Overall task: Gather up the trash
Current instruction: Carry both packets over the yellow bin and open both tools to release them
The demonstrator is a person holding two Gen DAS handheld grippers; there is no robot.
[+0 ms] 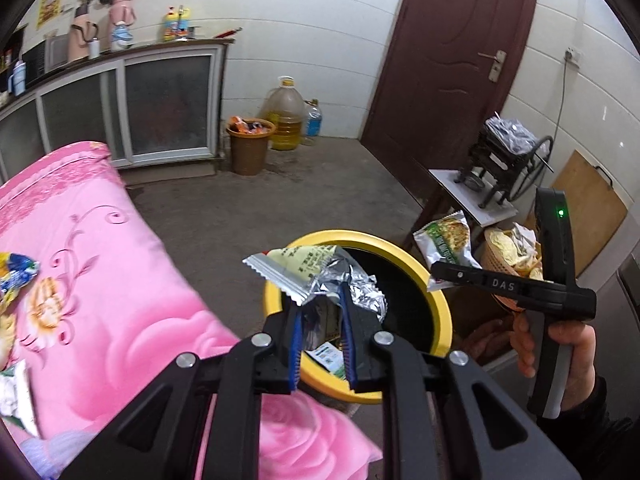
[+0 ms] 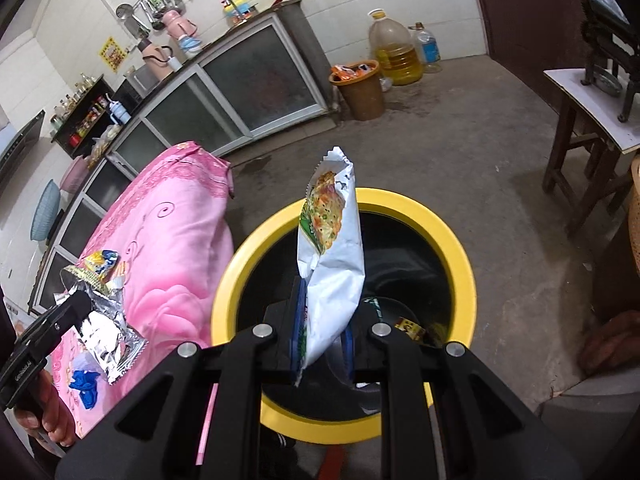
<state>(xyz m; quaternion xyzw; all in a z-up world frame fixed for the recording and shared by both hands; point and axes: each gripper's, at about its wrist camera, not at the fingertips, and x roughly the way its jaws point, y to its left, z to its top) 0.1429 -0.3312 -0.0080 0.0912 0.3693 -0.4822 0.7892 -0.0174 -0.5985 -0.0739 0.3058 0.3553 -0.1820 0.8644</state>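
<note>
A yellow-rimmed bin (image 1: 436, 292) with a black liner stands on the floor beside the pink table; it also shows in the right wrist view (image 2: 460, 248). My left gripper (image 1: 322, 300) is shut on a silver foil wrapper (image 1: 304, 270) and holds it over the bin's near rim. My right gripper (image 2: 322, 320) is shut on a white and green snack bag (image 2: 332, 248) and holds it upright over the bin's opening. The right gripper and its bag (image 1: 446, 240) also appear in the left wrist view. Some wrappers (image 2: 408, 326) lie inside the bin.
The pink floral cloth (image 1: 100, 280) covers the table at left, with more wrappers (image 1: 16, 276) on it. A brown bin (image 1: 250, 146) full of trash, an oil jug (image 1: 285, 114) and a stool (image 2: 580, 128) stand on the concrete floor. A woven basket (image 1: 508, 256) sits at right.
</note>
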